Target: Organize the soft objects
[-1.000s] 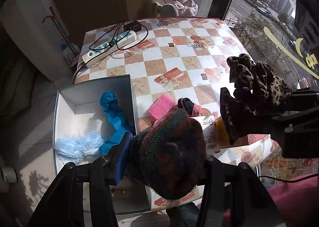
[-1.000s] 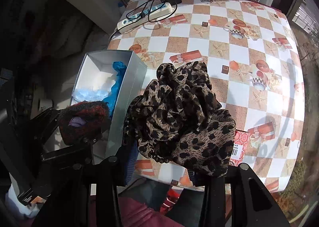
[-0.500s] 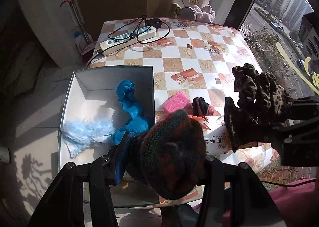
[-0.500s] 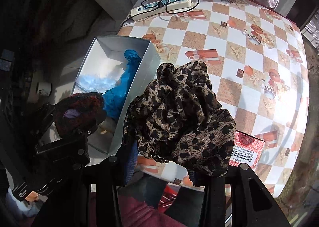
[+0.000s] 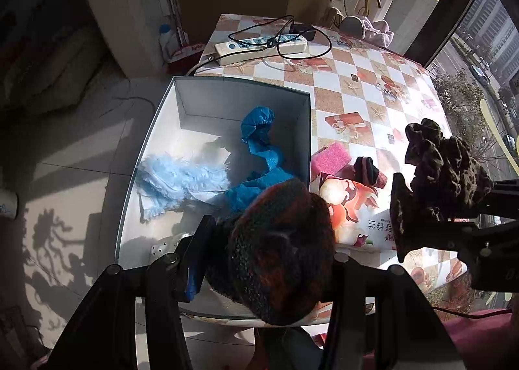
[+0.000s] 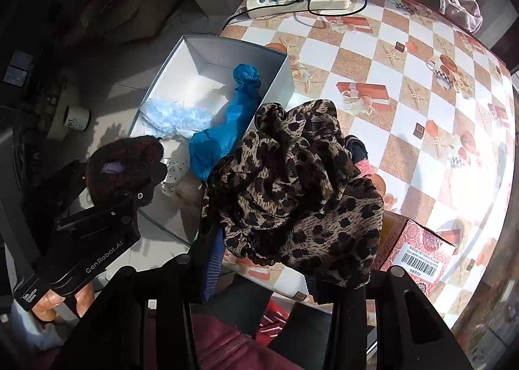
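Both grippers have shifted toward the white box (image 5: 305,129) since the earlier frame. Left gripper (image 5: 269,259) clamps a dark knitted item (image 5: 279,246) above the box's near end; right gripper (image 6: 285,207) clamps a leopard-print cloth (image 6: 292,188) just beside the box, over the checkered table (image 6: 421,84). Blue fabric (image 5: 259,142) and pale-blue fluff (image 5: 175,178) lie inside.

Readable print around me
My left hand-held gripper (image 6: 126,172) reads "GenRobot.AI"; the red carton (image 6: 418,250) carries a barcode label, its characters too small to read.
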Tool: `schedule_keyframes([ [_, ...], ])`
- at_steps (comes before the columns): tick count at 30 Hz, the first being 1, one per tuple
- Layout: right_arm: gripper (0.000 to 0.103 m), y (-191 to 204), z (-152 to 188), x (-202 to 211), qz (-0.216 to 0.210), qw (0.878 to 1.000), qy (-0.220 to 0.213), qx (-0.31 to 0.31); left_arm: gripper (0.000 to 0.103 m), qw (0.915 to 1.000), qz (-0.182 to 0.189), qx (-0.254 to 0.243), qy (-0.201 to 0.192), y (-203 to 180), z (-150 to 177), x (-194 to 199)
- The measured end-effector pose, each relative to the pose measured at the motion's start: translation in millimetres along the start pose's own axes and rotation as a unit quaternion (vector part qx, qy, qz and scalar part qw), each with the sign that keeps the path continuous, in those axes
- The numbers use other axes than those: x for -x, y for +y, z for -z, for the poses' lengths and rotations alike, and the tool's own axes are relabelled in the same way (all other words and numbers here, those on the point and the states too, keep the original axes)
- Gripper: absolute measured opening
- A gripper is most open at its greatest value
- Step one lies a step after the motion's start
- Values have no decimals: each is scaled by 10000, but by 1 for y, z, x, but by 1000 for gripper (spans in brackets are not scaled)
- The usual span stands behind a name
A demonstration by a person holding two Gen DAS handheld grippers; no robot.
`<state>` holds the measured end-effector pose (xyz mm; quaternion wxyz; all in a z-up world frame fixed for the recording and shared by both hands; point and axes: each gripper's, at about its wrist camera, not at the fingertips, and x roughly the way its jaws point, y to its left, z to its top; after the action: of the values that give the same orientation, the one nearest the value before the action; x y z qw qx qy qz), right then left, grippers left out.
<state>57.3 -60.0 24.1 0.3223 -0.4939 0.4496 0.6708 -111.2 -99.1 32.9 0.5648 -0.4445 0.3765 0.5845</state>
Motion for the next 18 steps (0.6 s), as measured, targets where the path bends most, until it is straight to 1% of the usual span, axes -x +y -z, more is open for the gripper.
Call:
schedule_keyframes([
  [6, 44, 13, -4, -6, 3, 9998, 78, 159, 55, 9997, -45, 222, 66, 16, 6, -2],
  [18, 44, 37, -16, -12, 45, 9991, 110, 406, 55, 9990, -72, 398, 174, 31, 10, -7],
])
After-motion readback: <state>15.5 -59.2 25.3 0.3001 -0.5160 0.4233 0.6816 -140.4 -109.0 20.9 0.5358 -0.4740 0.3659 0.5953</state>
